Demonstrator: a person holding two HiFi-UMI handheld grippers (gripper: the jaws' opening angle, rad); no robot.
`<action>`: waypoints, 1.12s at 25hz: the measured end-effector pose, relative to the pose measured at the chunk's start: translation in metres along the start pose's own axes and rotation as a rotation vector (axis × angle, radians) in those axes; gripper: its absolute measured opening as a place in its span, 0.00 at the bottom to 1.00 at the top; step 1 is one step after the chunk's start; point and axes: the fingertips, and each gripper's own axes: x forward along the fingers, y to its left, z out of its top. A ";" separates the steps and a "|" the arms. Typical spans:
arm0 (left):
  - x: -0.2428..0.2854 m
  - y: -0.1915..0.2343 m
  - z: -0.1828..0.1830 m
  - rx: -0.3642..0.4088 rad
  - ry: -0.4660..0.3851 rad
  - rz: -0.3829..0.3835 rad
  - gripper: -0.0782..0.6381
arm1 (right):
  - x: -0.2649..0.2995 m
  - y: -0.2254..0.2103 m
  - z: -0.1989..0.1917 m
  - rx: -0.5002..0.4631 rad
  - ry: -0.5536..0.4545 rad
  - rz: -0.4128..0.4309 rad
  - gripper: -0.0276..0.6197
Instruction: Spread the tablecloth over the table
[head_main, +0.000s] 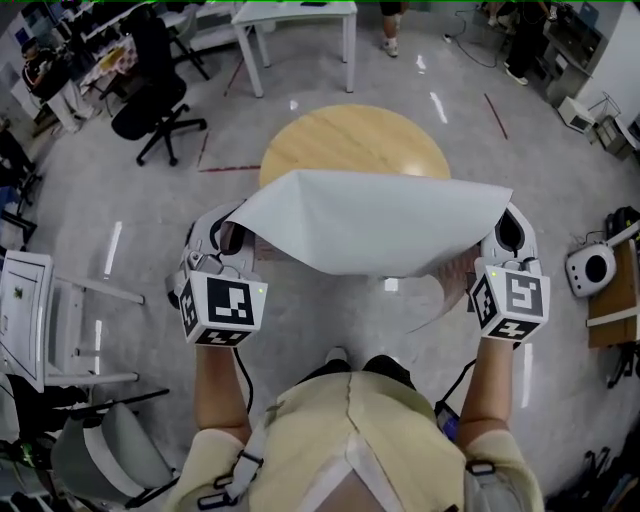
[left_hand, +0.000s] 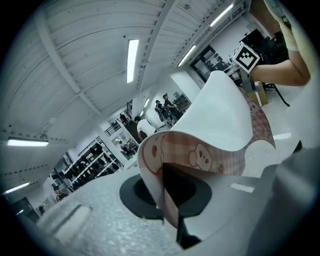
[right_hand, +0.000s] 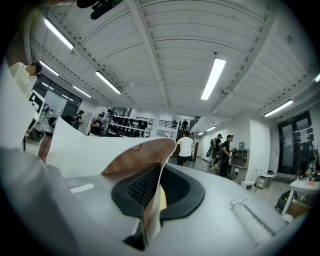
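Note:
The tablecloth (head_main: 375, 222) is a white sheet stretched in the air between my two grippers, its pink checked cartoon side (left_hand: 200, 152) facing down. My left gripper (head_main: 232, 238) is shut on its left corner and my right gripper (head_main: 500, 240) is shut on its right corner. In each gripper view the cloth edge (right_hand: 150, 200) is pinched between the closed jaws, and the cameras look level toward the ceiling. The round wooden table (head_main: 350, 140) lies on the floor side beyond the cloth, its near edge hidden by the sheet.
A black office chair (head_main: 152, 100) stands left of the table and a white desk (head_main: 295, 20) behind it. White frames (head_main: 40, 320) are at my left, a small white device (head_main: 590, 268) and a wooden bench (head_main: 618, 305) at my right. People stand in the background.

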 end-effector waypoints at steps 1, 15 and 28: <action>0.008 0.007 0.002 0.007 -0.008 0.003 0.12 | 0.008 -0.001 0.004 -0.003 -0.009 -0.011 0.05; 0.133 0.067 0.030 0.036 -0.010 0.079 0.12 | 0.149 -0.040 0.015 -0.120 -0.041 -0.026 0.06; 0.260 0.121 0.058 0.057 0.055 0.167 0.12 | 0.297 -0.083 0.016 -0.166 -0.055 0.049 0.06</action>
